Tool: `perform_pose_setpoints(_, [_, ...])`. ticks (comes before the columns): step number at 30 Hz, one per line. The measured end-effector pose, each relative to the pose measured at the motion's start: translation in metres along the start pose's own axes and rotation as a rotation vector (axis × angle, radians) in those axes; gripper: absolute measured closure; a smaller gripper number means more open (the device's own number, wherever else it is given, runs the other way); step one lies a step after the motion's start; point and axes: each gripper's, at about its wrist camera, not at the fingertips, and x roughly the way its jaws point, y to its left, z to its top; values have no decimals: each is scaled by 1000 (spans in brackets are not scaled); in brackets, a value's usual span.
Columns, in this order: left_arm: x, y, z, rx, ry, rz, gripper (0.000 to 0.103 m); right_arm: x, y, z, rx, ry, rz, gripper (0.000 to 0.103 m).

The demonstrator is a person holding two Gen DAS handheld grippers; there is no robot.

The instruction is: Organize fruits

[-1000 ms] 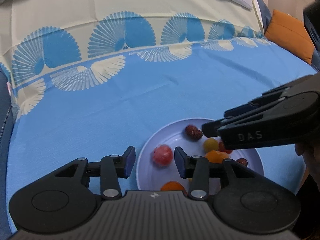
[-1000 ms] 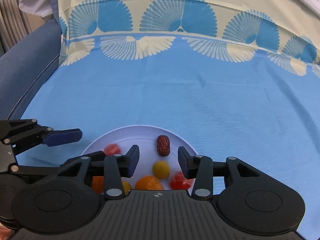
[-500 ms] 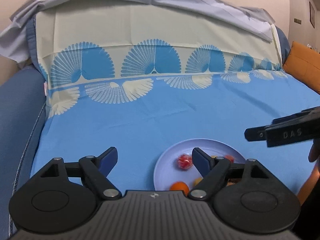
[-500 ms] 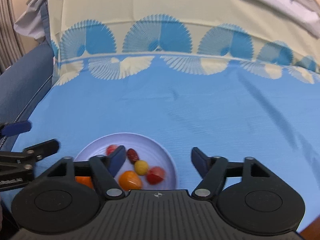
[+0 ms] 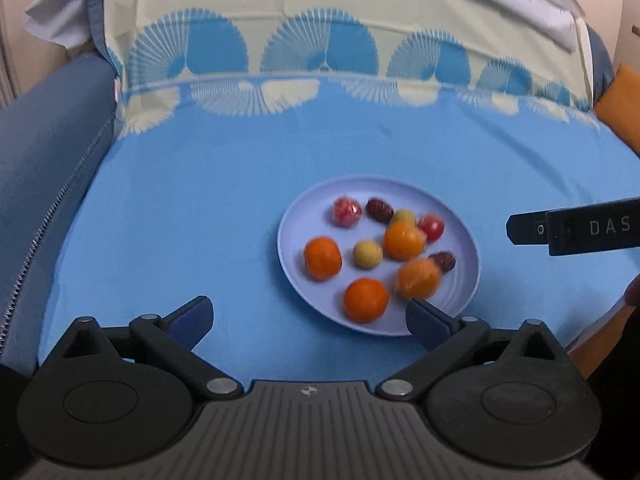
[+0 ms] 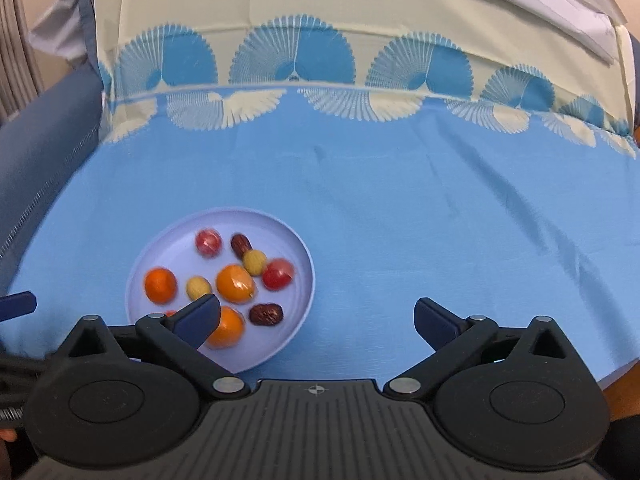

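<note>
1. Fruits lie together in a round, shallow, smooth lilac plate (image 5: 468, 240) on a blue cloth (image 5: 200, 200) with a cream band of fan shapes at the far side.
2. Four round oranges (image 5: 322, 258) with glossy skin sit toward the near half of the plate; two small, dull yellow balls (image 5: 367, 254) lie among them.
3. Two red fruits (image 5: 346, 211) look wrapped in shiny film, though blur makes this uncertain.
4. Two wrinkled dark-brown dates are oblong; the near one (image 6: 266, 314) lies with its long axis left to right, the far one (image 6: 241, 244) points away and slightly left.
5. Left gripper (image 5: 310, 320) is spread wide and holds nothing, its right finger over the plate's near rim.
6. Right gripper (image 6: 318, 320) is likewise spread wide and empty, its left fingertip over the near oranges.
</note>
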Motion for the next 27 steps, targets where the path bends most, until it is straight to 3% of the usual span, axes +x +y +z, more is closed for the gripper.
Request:
perform_pose_setpoints(4, [26,20,0,-90,90,8,0,17,3,-1,-3,44,-11,1])
perform_pose_setpoints(7, [36,32,-2,-128,110,10,0,24,7,-1,-6,57,1,1])
perform_pose_setpoints(27, [49,34,1,-106,111,-5,0,43,28,-5,-89,88,0,1])
